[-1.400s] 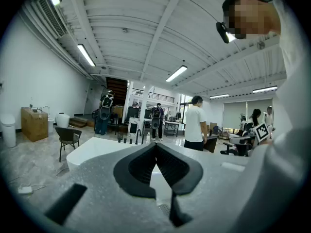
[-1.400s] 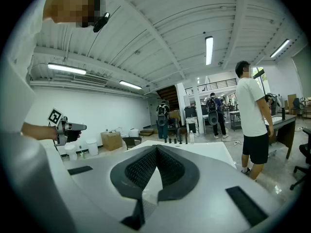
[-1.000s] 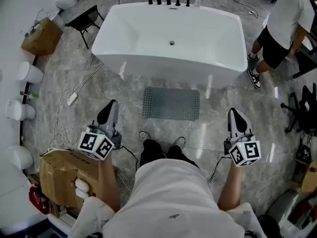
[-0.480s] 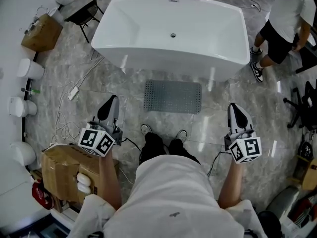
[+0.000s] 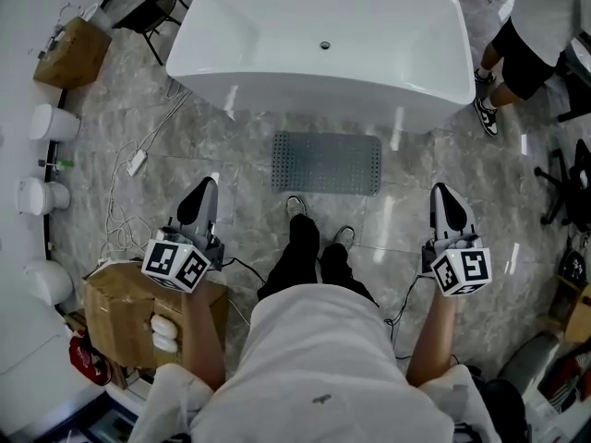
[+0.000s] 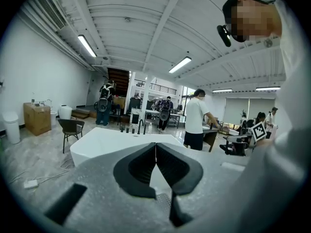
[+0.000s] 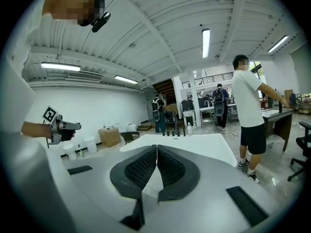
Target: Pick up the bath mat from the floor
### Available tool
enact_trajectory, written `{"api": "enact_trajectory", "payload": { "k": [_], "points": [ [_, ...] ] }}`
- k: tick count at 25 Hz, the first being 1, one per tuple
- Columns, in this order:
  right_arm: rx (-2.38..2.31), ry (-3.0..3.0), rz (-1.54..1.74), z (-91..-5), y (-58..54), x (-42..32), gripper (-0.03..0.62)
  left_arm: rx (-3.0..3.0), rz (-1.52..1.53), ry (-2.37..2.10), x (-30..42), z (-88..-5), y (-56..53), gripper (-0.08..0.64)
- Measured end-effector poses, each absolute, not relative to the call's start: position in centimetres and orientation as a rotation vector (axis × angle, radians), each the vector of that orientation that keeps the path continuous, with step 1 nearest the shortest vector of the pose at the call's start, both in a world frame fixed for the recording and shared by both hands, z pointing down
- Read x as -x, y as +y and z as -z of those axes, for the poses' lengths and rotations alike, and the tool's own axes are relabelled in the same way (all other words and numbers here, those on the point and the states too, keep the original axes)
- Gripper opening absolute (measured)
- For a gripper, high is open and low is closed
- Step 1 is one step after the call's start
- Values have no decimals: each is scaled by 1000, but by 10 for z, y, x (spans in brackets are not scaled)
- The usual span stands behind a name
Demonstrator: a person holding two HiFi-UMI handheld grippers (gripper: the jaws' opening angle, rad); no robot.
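Left tool (image 5: 201, 201) closed, right tool (image 5: 446, 205) closed, both empty

Grey floor (image 5: 231, 160): bath mat (image 5: 326, 163), bathtub (image 5: 314, 72)

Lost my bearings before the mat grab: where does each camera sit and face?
Head view: on the person's head, looking steeply down at the grey rectangular rubber bath mat beside the white freestanding bathtub; the person's white shirt, legs, arms, left tongs and right tongs show.
Left gripper view: rides the left tongs, shut, facing level toward the bathtub; white shirt at right.
Right gripper view: rides the right tongs, shut, facing the bathtub; white shirt at left.
Shared: all see the bathtub.
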State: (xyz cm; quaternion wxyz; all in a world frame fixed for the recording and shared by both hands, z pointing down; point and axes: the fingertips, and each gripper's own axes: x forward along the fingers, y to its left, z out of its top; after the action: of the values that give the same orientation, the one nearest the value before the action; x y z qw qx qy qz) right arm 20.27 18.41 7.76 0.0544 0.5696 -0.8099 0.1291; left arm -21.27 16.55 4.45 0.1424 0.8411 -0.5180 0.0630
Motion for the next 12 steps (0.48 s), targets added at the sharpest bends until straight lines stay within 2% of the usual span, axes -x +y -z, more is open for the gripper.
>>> {"api": "enact_trajectory", "payload": {
  "k": [12],
  "points": [
    [-1862, -2359, -367, -50, 131, -167, 9, -2487, -93, -1389, 248, -46, 74, 12]
  ]
}}
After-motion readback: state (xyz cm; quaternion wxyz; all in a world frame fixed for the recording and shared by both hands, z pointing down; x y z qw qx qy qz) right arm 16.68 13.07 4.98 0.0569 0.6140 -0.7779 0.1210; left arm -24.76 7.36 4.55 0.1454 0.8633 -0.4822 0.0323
